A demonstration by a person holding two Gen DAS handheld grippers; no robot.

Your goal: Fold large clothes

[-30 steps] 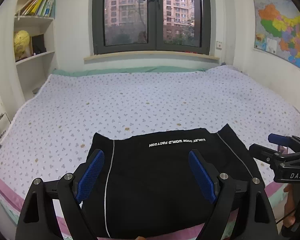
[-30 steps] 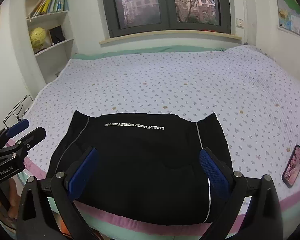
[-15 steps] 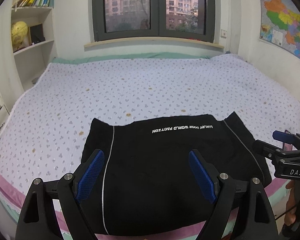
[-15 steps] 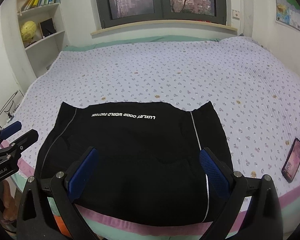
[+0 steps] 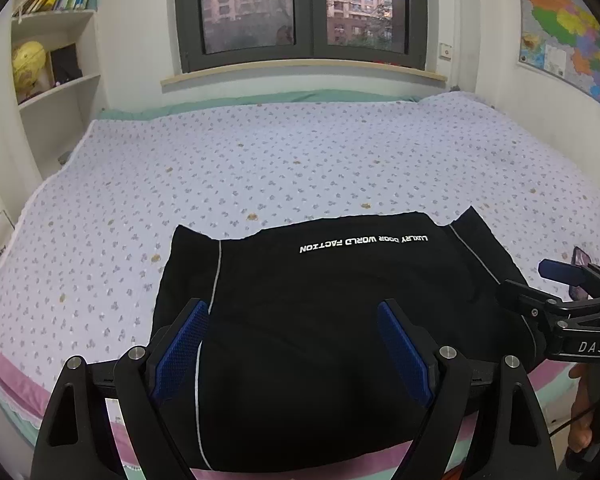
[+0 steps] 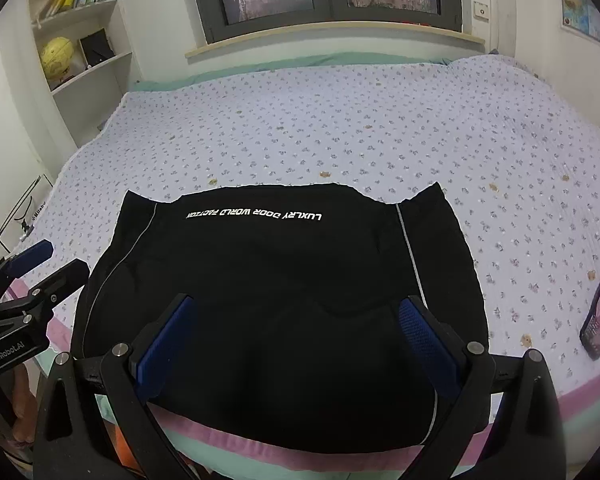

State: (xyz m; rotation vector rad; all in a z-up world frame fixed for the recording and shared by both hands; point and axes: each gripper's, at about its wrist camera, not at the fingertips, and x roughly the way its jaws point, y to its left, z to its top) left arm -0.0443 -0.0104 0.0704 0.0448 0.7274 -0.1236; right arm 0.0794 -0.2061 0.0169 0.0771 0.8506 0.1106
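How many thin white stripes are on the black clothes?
2. One white stripe runs down the right side of the folded black garment, and the other stripe curves down its left side. More may be hidden inside the folds.

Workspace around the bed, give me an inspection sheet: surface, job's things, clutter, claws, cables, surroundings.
Surface: bed with a floral sheet, pink and green layers showing at the near edge.
Job's things: black garment lying folded flat at the near edge, white lettering facing away, its near part hanging over the edge.
Clutter: phone on the sheet to the garment's right, screen lit.
Claws: left claw and right claw both open, above the garment, holding nothing.
Cables: a thin dark cable beside the person's hand in the left wrist view.
Surroundings: window, shelf with books and a yellow globe, wall map.
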